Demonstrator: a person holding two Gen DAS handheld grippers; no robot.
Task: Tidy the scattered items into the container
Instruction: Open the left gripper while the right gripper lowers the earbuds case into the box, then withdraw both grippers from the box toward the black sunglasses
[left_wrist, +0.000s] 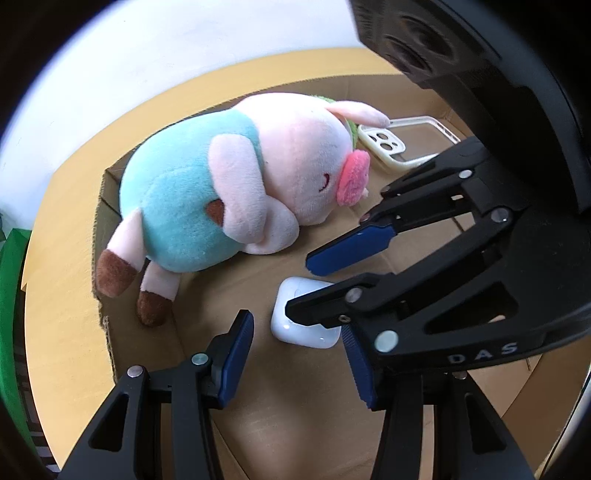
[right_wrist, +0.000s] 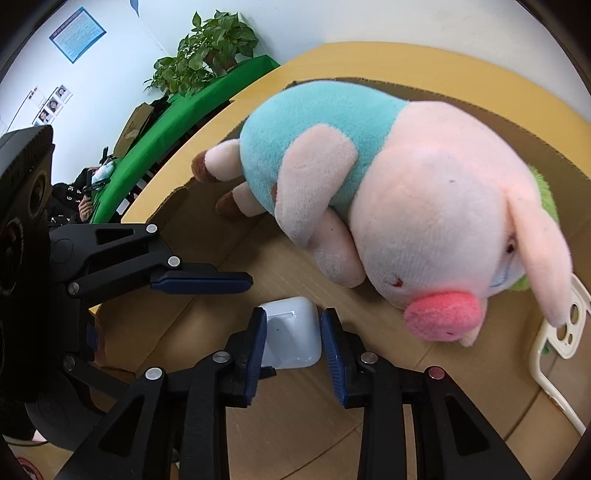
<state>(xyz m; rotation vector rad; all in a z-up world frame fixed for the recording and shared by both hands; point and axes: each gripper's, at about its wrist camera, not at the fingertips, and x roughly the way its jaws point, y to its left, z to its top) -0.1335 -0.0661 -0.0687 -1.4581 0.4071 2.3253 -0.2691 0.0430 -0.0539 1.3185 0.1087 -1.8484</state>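
Observation:
A shallow cardboard box (left_wrist: 107, 229) lies on a yellow table. In it are a plush pig (left_wrist: 229, 177) in a teal shirt, a cream phone case (left_wrist: 391, 144) and a white earbuds case (left_wrist: 303, 314). In the right wrist view the earbuds case (right_wrist: 291, 332) sits on the box floor between the pads of my right gripper (right_wrist: 293, 343); the jaws stand a little wider than the case, a gap showing on the right side. My left gripper (left_wrist: 295, 354) is open and empty just in front of the case. The pig (right_wrist: 388, 206) and the phone case (right_wrist: 554, 350) lie to the right.
The yellow table (right_wrist: 369, 59) runs around the box. A green-covered bench (right_wrist: 166, 125) with a potted plant (right_wrist: 207, 44) stands beyond it, and a person sits at far left. The white wall is behind.

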